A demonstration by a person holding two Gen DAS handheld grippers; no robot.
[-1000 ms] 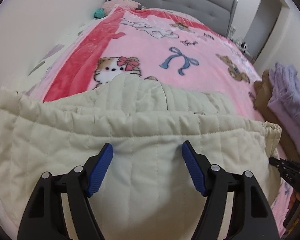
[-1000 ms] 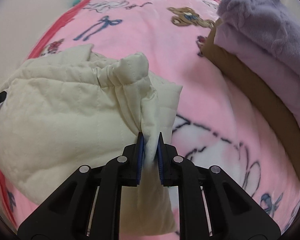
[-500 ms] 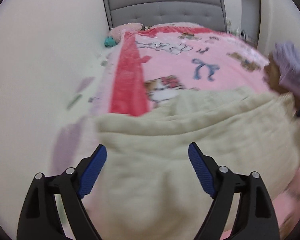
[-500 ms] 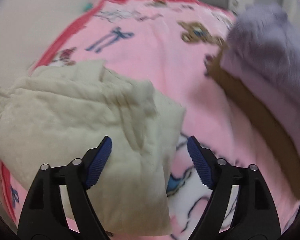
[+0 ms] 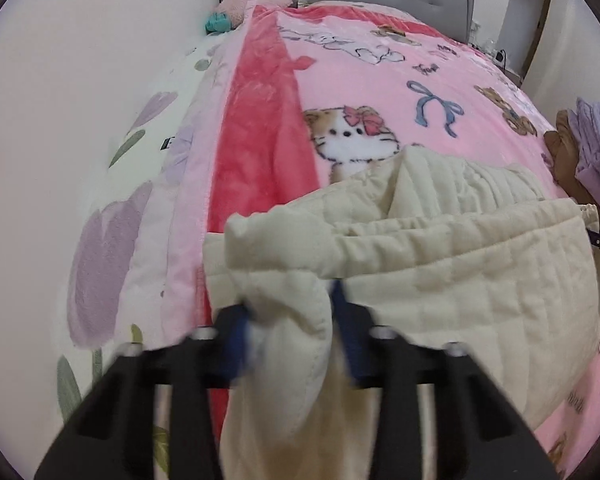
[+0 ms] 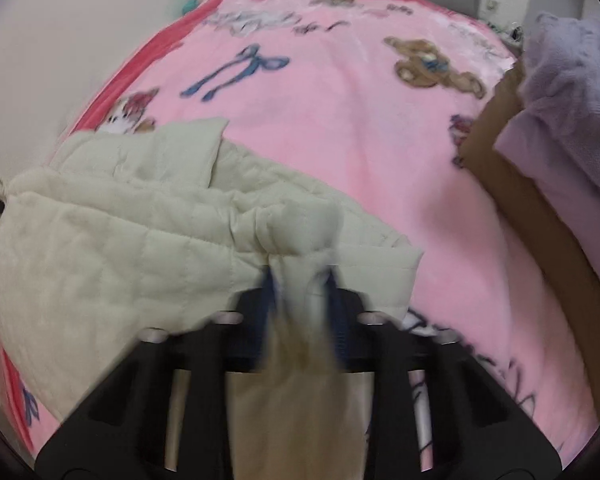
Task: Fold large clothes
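A: Both tools just closed from wide spread; left tool (image 5: 290, 322) shifted to the cream quilted jacket's (image 5: 460, 272) left corner.
B: Grip?
A: Left pinches a fold there, right tool (image 6: 300, 312) pinches the right corner. Jacket's on the pink blanket (image 6: 340, 128), bed's near end.

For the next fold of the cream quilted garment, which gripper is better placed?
Neither clearly: left gripper and right gripper have both just closed on corners of the cream quilted garment.
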